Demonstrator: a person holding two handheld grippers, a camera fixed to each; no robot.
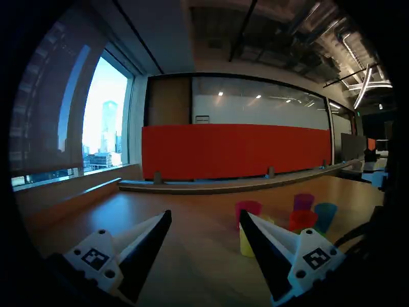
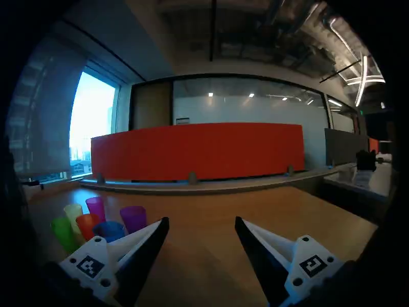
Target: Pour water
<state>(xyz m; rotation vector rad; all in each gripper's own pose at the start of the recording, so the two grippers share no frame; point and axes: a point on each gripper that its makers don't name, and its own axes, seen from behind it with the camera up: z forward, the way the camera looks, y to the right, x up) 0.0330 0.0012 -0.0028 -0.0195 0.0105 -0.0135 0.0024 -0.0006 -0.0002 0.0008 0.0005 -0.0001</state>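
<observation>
While both tools hang low over the wooden table (image 1: 204, 266), each points nearly level along the tabletop toward the red partition (image 1: 235, 151) at the far edge.

Item 1, left gripper (image 1: 204, 215): held just above the table, white fingers with dark inner faces spread wide apart, bare tabletop between them, nothing clamped. A square marker (image 1: 95, 258) sits on each finger's base.

Item 2, right gripper (image 2: 200, 222): same low, level pose; fingers likewise parted, gripping nothing, wood visible in the gap.

Item 3, cluster of coloured cups (image 1: 301, 220): standing upright on the table, packed closely together. In the left gripper view it lies ahead and to the right of the tool. The pink cup (image 1: 249, 209) stands just past the right fingertip. The yellow cup (image 1: 245, 245) is partly hidden behind that finger. The purple cup (image 1: 303, 201), orange cup (image 1: 300, 221) and blue cup (image 1: 325, 212) stand farther right. In the right gripper view the cluster (image 2: 87, 224) sits to the left of the tool, near the left finger, which covers part of the nearest cups. Whether any cup holds liquid cannot be told.

Item 4, surroundings: a bright window (image 1: 105, 133) to the left, a glass wall above the partition.
</observation>
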